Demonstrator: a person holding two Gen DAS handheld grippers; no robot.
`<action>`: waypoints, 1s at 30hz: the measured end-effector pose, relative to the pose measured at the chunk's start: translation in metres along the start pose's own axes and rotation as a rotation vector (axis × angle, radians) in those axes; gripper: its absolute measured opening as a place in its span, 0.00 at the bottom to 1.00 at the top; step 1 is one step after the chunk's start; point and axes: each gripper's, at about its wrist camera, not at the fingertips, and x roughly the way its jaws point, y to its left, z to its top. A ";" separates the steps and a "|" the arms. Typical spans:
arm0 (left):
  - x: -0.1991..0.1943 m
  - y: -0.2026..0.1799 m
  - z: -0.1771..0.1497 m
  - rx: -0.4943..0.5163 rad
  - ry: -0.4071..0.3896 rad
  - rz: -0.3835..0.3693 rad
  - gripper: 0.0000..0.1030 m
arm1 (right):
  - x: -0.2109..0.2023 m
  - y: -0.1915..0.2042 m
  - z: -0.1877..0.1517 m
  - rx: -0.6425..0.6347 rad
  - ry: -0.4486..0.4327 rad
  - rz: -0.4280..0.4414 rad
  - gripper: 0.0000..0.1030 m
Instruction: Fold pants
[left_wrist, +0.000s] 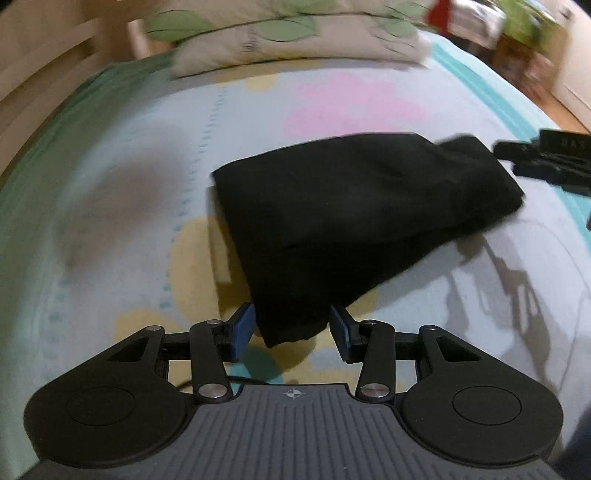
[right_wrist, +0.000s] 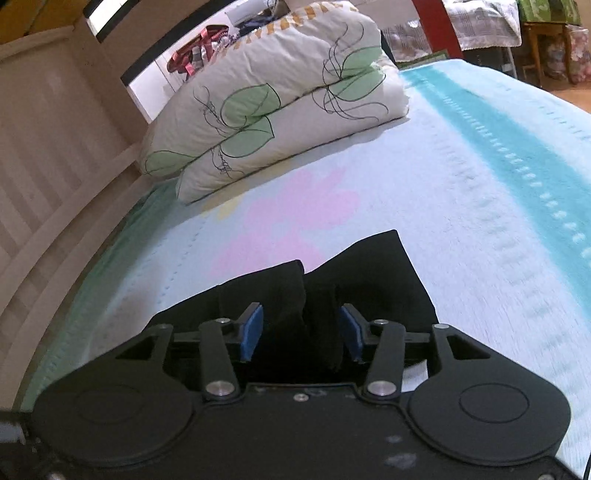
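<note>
— The pants (left_wrist: 354, 221) look like matt black cloth, soft, no sheen.
— And the bedspread (right_wrist: 461, 206) is fuzzy, printed fabric. Each claw, left claw (left_wrist: 291, 332) and right claw (right_wrist: 301, 332), is matt black plastic with shiny metal rivets and blue rubbery pads (right_wrist: 253, 330).
— The pillow (right_wrist: 280, 99) is smooth cotton.

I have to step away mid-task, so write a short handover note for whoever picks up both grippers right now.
Left gripper: open, jaws either side of the near corner of the black pants, not clamped.
Right gripper: open, jaws around a raised bunch of the pants' other end.
The pants lie as a compact bundle on the bed blanket, the folded pillow beyond.
Done: pants look mostly folded.
Left: probably flatten the bunched end, tidy edges, withdraw.
</note>
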 end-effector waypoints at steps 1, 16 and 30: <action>0.000 -0.002 -0.003 -0.029 -0.016 0.018 0.42 | 0.005 -0.002 0.003 0.009 0.006 -0.007 0.50; 0.028 0.005 -0.011 -0.002 0.036 0.024 0.48 | 0.073 -0.012 0.011 0.031 0.230 0.034 0.58; 0.014 -0.001 -0.013 -0.022 -0.032 0.026 0.51 | 0.005 0.048 0.030 -0.453 -0.078 -0.046 0.12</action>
